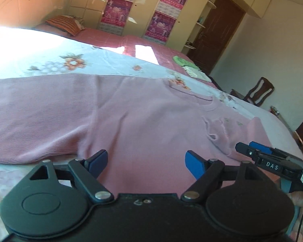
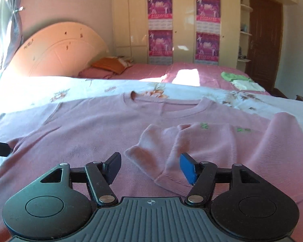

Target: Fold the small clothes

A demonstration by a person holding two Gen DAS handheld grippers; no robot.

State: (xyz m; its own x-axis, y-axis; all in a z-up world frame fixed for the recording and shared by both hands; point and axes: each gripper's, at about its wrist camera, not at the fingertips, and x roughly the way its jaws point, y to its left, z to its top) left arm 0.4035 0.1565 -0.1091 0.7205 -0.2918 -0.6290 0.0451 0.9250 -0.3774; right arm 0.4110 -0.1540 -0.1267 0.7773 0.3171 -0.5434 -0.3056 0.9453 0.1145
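A pink long-sleeved sweater (image 1: 131, 109) lies flat, front up, on a floral sheet (image 1: 70, 64) on the bed. Its neckline (image 2: 165, 104) points toward the far side. One sleeve (image 2: 202, 141) is folded across the body, and its cuff end (image 2: 147, 157) lies between the fingers of my right gripper (image 2: 150, 167). That gripper is open, with the pads clear of the cloth. My left gripper (image 1: 145, 161) hovers open over the sweater's lower body with nothing in it. The right gripper (image 1: 246, 150) shows at the right of the left wrist view, beside the folded sleeve.
Folded green and white clothes (image 2: 238, 80) lie at the bed's far right corner. Pillows (image 2: 109, 64) rest by the headboard (image 2: 54, 48). A wardrobe with posters (image 2: 183, 26) and a brown door (image 2: 264, 40) stand behind. A wooden chair (image 1: 258, 92) is beside the bed.
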